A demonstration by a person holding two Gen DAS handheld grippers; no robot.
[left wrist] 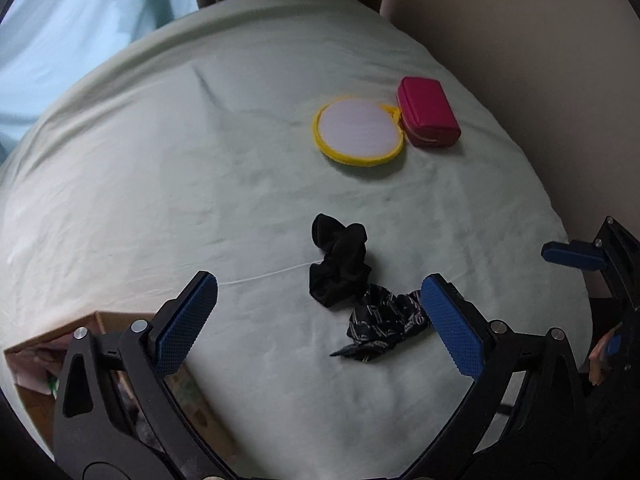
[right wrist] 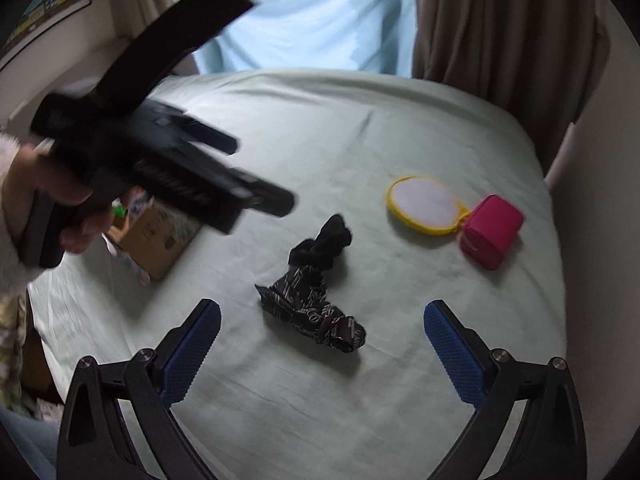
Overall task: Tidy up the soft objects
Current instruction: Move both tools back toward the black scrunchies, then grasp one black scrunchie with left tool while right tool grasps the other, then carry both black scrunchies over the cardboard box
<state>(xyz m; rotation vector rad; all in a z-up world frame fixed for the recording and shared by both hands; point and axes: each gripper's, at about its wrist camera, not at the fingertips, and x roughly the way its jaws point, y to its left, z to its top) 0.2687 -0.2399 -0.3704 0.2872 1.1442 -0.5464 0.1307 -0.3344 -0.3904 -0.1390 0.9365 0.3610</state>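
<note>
A crumpled black sock [left wrist: 340, 264] [right wrist: 324, 240] lies mid-bed, touching a dark patterned cloth [left wrist: 384, 324] [right wrist: 312, 312]. Farther off, a round white pad with a yellow rim [left wrist: 360, 130] [right wrist: 424, 204] rests against a pink zip pouch [left wrist: 428, 110] [right wrist: 490, 230]. My left gripper [left wrist: 319, 282] [right wrist: 262, 174] hovers open above the sock, holding nothing. My right gripper [right wrist: 322, 308] [left wrist: 592, 300] is open and empty too, just short of the patterned cloth. In the right wrist view a hand [right wrist: 44, 184] holds the blurred left gripper.
Everything lies on a pale green bed sheet [left wrist: 160, 180] [right wrist: 320, 120]. An open cardboard box [left wrist: 36, 360] [right wrist: 160, 236] with items inside sits at the bed's left side. A wall [left wrist: 520, 60] borders the right, with brown curtains [right wrist: 500, 40] beyond the far edge.
</note>
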